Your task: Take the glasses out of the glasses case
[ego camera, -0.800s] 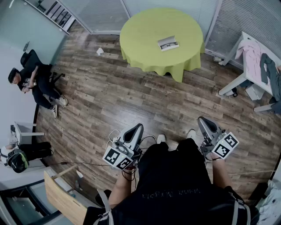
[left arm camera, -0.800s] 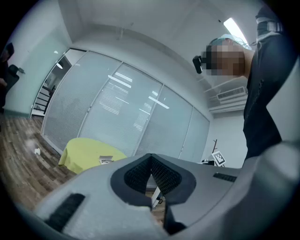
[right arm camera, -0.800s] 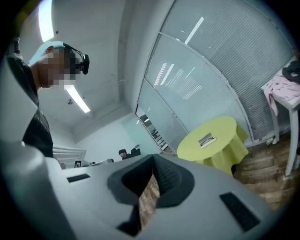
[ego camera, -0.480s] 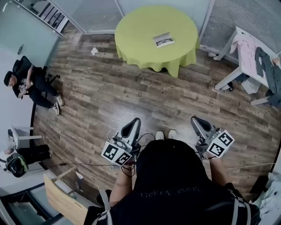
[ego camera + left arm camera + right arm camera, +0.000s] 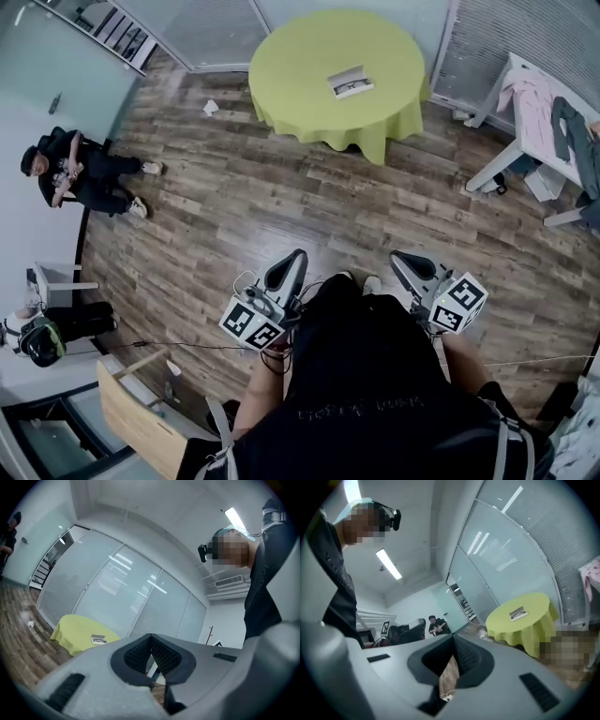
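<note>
While the glasses case (image 5: pixel 349 82) lies on the green table (image 5: pixel 281 56) well across the room, we hold the left gripper (image 5: pixel 296 258) and right gripper (image 5: pixel 401 261) low at the waist, pointing forward, likely for the approach. Left gripper view: jaws together, empty. Right gripper view: likewise closed on nothing, the case far ahead.

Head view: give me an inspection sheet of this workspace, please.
Surface: round table, yellow-green cloth, well ahead of both grippers.
Job's things: glasses case on the table, untouched.
Clutter: crumpled paper on the floor; clothes on a white side table.
Grippers: left gripper and right gripper, jaws together, empty.
Cables: thin cable across the floor.
Surroundings: wood floor, glass walls, a seated person.
</note>
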